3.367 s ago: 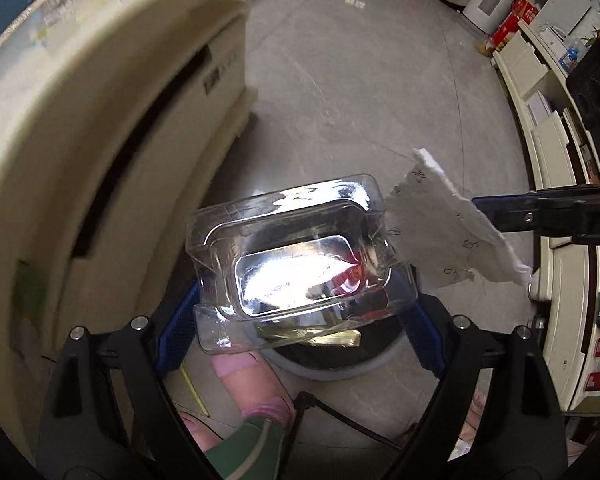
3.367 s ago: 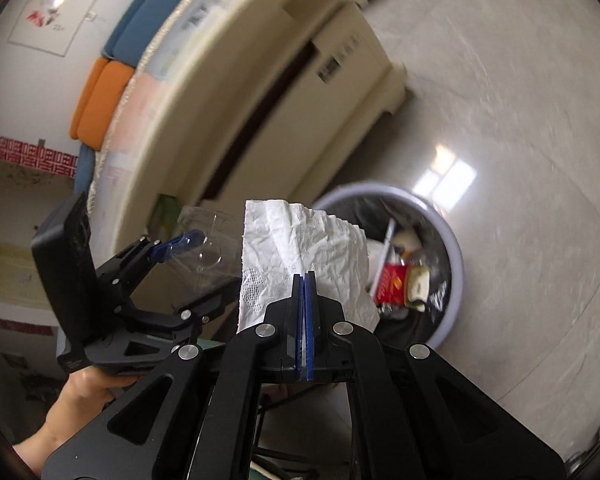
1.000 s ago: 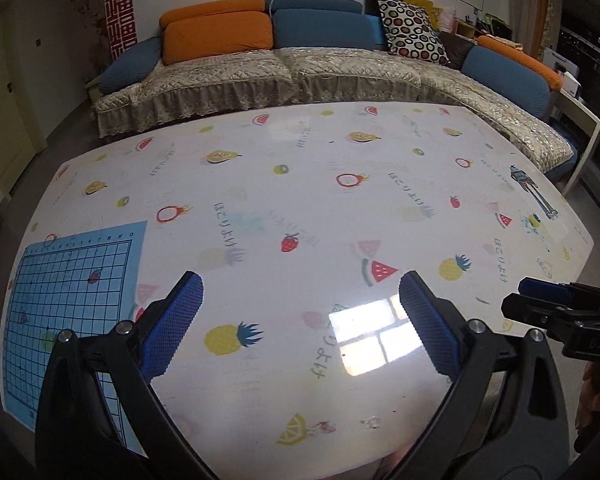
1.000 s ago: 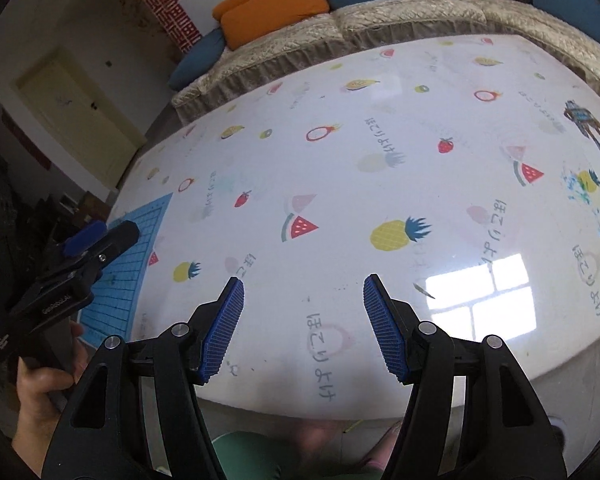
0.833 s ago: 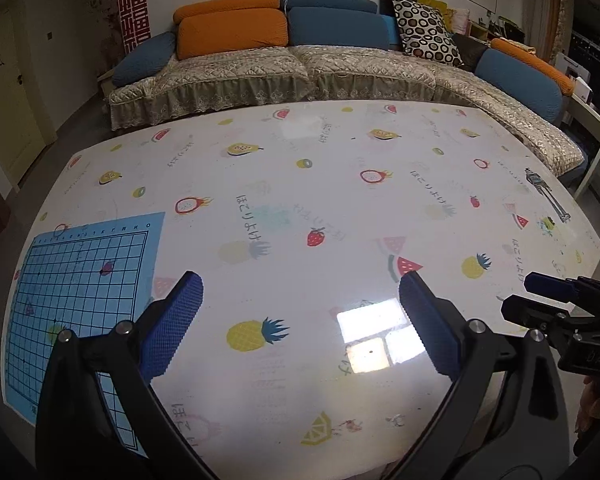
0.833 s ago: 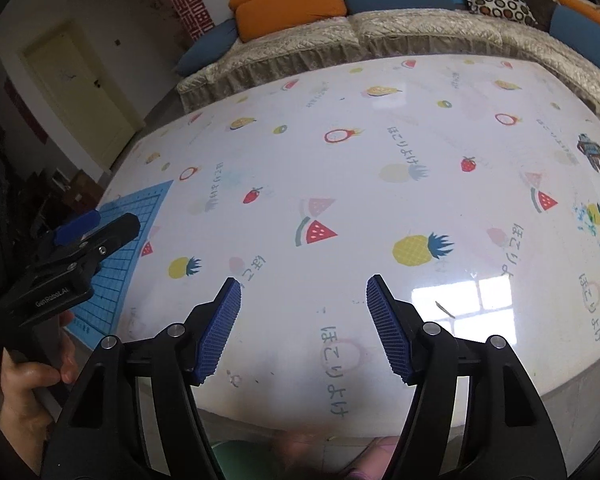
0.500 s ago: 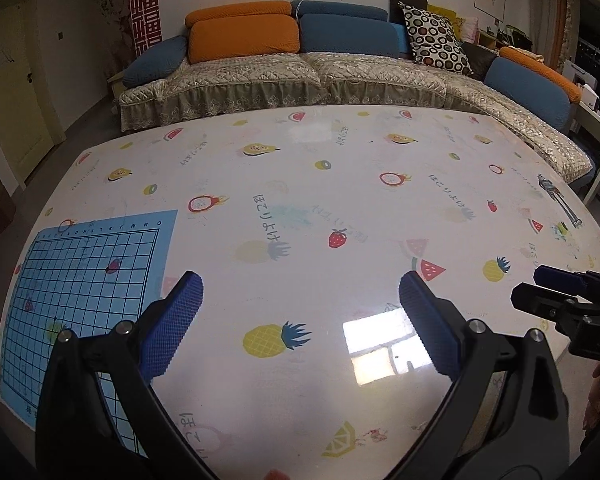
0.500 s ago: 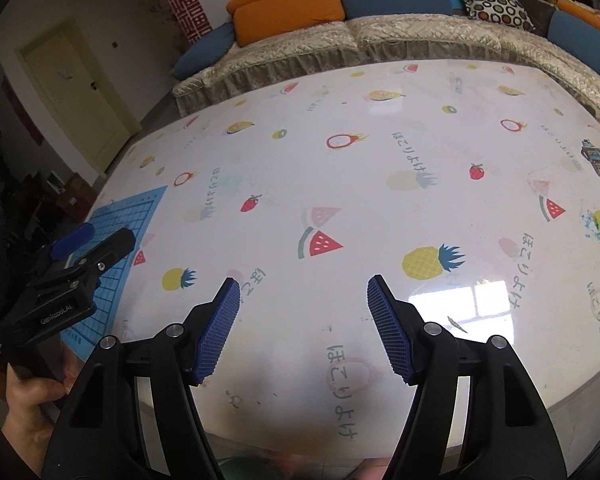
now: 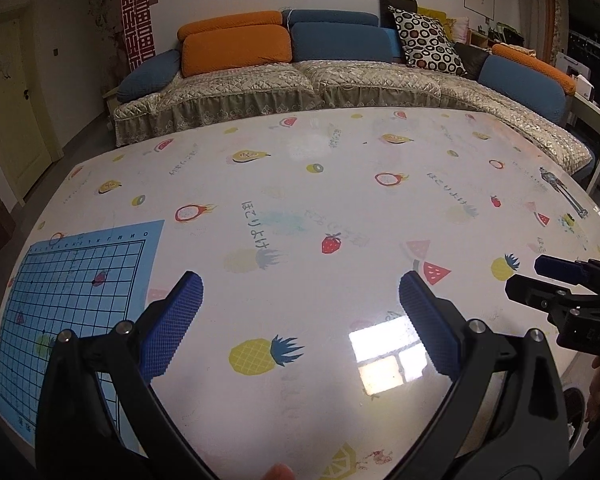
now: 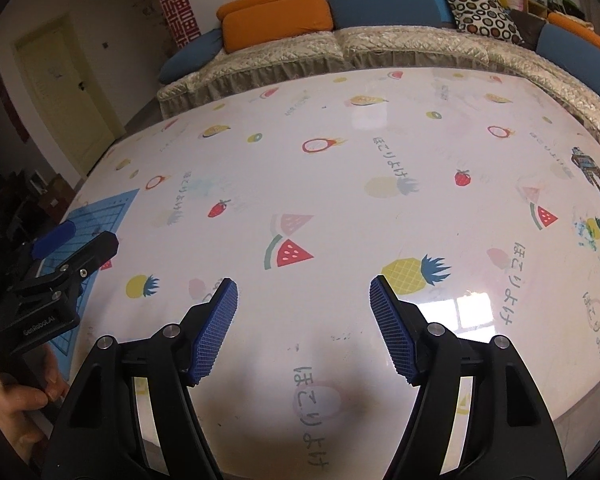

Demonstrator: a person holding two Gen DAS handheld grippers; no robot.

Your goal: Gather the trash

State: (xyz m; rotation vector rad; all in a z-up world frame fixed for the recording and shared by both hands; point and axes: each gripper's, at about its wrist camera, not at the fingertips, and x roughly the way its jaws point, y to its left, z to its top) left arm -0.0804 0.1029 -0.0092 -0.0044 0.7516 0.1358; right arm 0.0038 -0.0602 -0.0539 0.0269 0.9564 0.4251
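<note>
Both grippers, left gripper (image 9: 300, 320) and right gripper (image 10: 304, 320), were returned empty to the table (image 9: 300, 184); jaws stood released, the right's opening. No trash was seen remaining.

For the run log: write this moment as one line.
left gripper: open, empty | right gripper: opening, empty | white fruit-print tablecloth: no trash visible

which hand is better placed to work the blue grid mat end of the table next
Left. The left gripper hovers open and empty right beside the blue grid mat; the right gripper, jaws opening on nothing, is farther toward the other end of the table. No trash shows on it.
</note>
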